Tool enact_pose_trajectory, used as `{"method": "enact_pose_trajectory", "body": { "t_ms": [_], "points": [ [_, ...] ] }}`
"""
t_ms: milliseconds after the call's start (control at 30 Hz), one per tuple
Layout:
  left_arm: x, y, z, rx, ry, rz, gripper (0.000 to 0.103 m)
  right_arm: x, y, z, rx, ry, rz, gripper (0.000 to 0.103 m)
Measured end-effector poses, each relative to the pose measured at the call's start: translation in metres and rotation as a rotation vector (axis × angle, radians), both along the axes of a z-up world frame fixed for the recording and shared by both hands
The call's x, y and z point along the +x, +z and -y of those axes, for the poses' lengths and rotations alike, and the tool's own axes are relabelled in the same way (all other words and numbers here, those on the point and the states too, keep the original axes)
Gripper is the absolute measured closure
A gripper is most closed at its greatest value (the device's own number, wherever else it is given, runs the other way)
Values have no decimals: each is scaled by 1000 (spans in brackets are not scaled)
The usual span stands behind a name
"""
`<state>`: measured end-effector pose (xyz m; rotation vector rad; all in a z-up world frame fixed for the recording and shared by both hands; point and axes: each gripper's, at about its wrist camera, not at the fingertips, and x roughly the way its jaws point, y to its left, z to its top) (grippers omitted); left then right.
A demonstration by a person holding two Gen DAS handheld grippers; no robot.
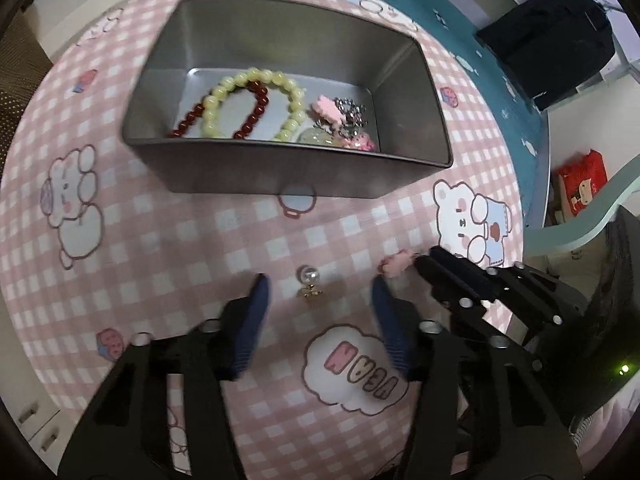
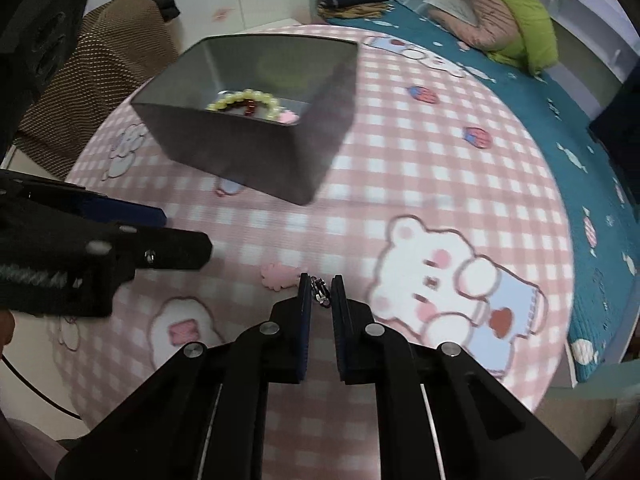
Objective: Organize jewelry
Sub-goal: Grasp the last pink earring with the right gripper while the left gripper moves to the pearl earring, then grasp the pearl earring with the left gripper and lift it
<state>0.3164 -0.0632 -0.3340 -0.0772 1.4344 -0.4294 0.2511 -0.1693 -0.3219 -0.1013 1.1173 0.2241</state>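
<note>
A pearl earring with a gold clasp (image 1: 309, 281) lies on the pink checked cloth, between the blue pads of my left gripper (image 1: 318, 292). That gripper is open and its pads stand clear of the pearl on both sides. Just to its right, my right gripper (image 2: 321, 280) is shut on the small silver clasp (image 2: 320, 290) of a pink charm (image 2: 276, 276), which rests on the cloth left of the fingertips. A grey metal tin (image 1: 288, 178) beyond holds a pale yellow bead bracelet (image 1: 256, 80), a dark red bead bracelet (image 1: 260, 100) and pink and silver charms (image 1: 344, 114).
The round table's pink cloth (image 2: 400, 168) carries bear prints. Behind it is a bed with a teal cover (image 2: 520, 92) and folded clothes (image 2: 500, 12). A brown knitted cloth (image 2: 100, 68) lies off the table's left edge. My left gripper (image 2: 184, 230) reaches in from the left.
</note>
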Motion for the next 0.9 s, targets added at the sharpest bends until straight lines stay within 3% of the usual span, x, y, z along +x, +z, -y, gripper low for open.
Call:
{"method": "enact_pose_trajectory", "body": {
  "t_ms": [33, 100, 233, 400, 633, 900],
  "points": [
    [0, -3, 2, 8, -4, -3, 58, -1, 0, 2, -12, -3, 4, 94],
    [1, -8, 5, 7, -7, -19, 74, -4, 0, 4, -25, -3, 10, 94],
    [3, -11, 4, -14, 15, -32, 78, -10, -2, 3, -61, -12, 26, 93],
    [4, -13, -3, -10, 29, -35, 92, -14, -6, 2, -85, 6, 22, 92],
    [3, -8, -2, -19, 21, -26, 92, -14, -5, 7, -42, -17, 21, 98],
    [0, 9, -13, -39, 24, -3, 92, -9, -1, 3, -67, -27, 10, 95]
  ]
}}
